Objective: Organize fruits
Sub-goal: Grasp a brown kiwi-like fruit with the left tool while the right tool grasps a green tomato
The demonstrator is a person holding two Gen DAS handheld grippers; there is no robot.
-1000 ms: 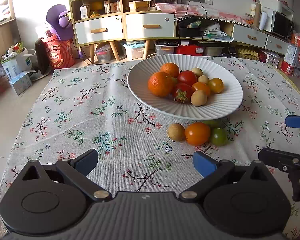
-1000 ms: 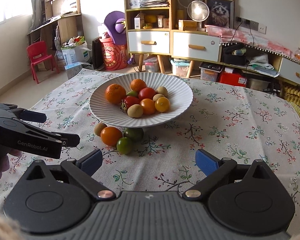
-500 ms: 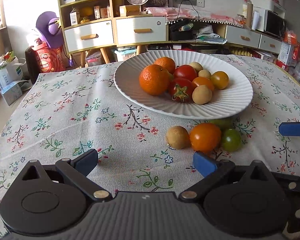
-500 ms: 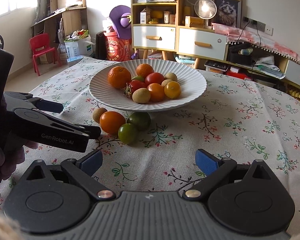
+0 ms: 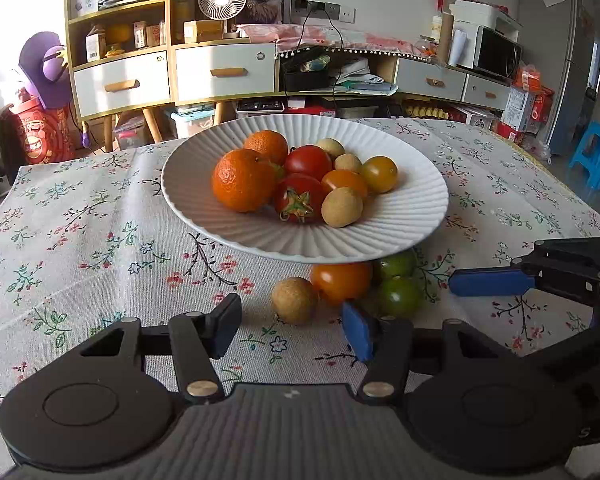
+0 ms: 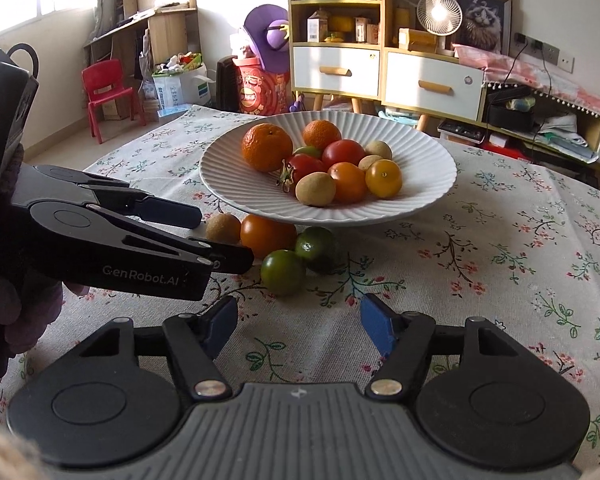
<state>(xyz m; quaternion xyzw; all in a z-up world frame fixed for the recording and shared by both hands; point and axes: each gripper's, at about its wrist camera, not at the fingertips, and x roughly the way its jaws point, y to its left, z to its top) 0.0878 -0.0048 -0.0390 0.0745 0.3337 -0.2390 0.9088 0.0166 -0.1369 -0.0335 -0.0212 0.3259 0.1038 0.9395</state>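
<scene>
**Both grippers closing in on the loose fruit below the plate**

Left gripper [image 5: 292, 330] first: its jaws have just been narrowing, and they stand part-way apart with nothing between them, only flowered cloth. Just ahead of its fingertips sits the small tan fruit [image 5: 294, 300], touching the orange tomato [image 5: 340, 282] behind it. The sensible play, I'd say, is to take that tan one, since it is nearest and stands clear on its outer side. Come straight in, one pad either side, and squeeze gently; it looks round and firm, so it may roll off the cloth if nudged off-centre.

Right gripper [image 6: 296, 326] is in the same condition: jaws just drawn in, still parted, empty. In front of it lies the green tomato [image 6: 283, 272], with a second green fruit [image 6: 315, 245] tucked behind, partly under the plate's edge. That front green one is the natural pick for this side.

Watch the crowding, though! All four loose fruits cluster together, so pushing one shifts its neighbours. The two grippers are also near each other, the left one's fingers reaching across by the tan fruit in the right view, so they had better work one at a time.

Further back, the white ribbed plate [image 5: 380, 236] already carries mandarins, red tomatoes and more small fruit, piled centrally. Its near rim overhangs the loose cluster, so lift clear before swinging over, and set down on the bare left side.
</scene>
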